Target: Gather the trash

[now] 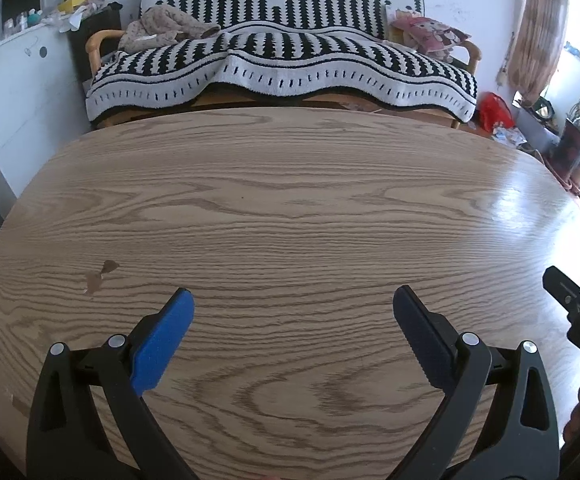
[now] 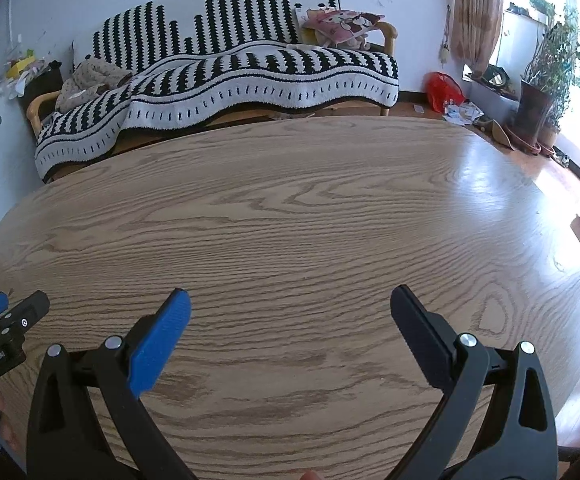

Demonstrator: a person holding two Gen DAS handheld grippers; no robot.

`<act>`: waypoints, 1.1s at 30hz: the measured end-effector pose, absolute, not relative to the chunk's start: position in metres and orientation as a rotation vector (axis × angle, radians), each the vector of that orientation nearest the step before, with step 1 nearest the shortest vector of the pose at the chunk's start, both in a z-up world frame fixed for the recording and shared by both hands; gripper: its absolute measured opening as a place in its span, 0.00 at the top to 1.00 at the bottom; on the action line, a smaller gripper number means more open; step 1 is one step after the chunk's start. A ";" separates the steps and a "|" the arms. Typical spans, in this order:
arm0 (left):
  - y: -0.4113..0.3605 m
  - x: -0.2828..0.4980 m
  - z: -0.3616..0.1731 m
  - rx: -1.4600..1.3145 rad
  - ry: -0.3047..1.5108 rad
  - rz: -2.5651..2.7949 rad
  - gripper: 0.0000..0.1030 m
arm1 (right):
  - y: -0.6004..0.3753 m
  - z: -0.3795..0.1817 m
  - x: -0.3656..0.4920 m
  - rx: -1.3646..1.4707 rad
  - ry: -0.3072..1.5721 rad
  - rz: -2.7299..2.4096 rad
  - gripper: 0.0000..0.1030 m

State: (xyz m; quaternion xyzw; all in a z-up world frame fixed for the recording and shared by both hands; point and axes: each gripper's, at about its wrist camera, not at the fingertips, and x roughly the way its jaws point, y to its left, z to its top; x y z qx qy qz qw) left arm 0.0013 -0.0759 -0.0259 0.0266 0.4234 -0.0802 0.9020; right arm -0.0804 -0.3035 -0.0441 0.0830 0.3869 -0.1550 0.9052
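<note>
My left gripper (image 1: 293,300) is open and empty, held low over the near part of a wooden table (image 1: 290,200). My right gripper (image 2: 290,300) is also open and empty over the same table (image 2: 290,208). Each gripper shows at the edge of the other's view: the right one at the far right of the left wrist view (image 1: 574,300), the left one at the far left of the right wrist view (image 2: 2,320). No trash lies on the visible tabletop. Scattered paper scraps (image 2: 462,112) lie on the floor beside a red bag (image 2: 442,90).
A sofa with a black-and-white striped blanket (image 1: 282,60) stands behind the table. A white cabinet (image 1: 18,92) is at the left. Potted plants (image 2: 546,80) and a curtain (image 2: 476,12) are at the right by the window. A small stain (image 1: 98,276) marks the table.
</note>
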 end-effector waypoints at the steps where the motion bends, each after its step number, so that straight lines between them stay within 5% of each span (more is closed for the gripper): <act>1: -0.076 0.001 -0.026 0.054 0.876 -0.167 0.06 | -0.304 -0.044 -0.080 0.171 0.801 -0.321 0.06; 33: -0.069 0.002 -0.022 0.068 0.856 -0.129 0.06 | -0.303 -0.047 -0.080 0.143 0.830 -0.287 0.06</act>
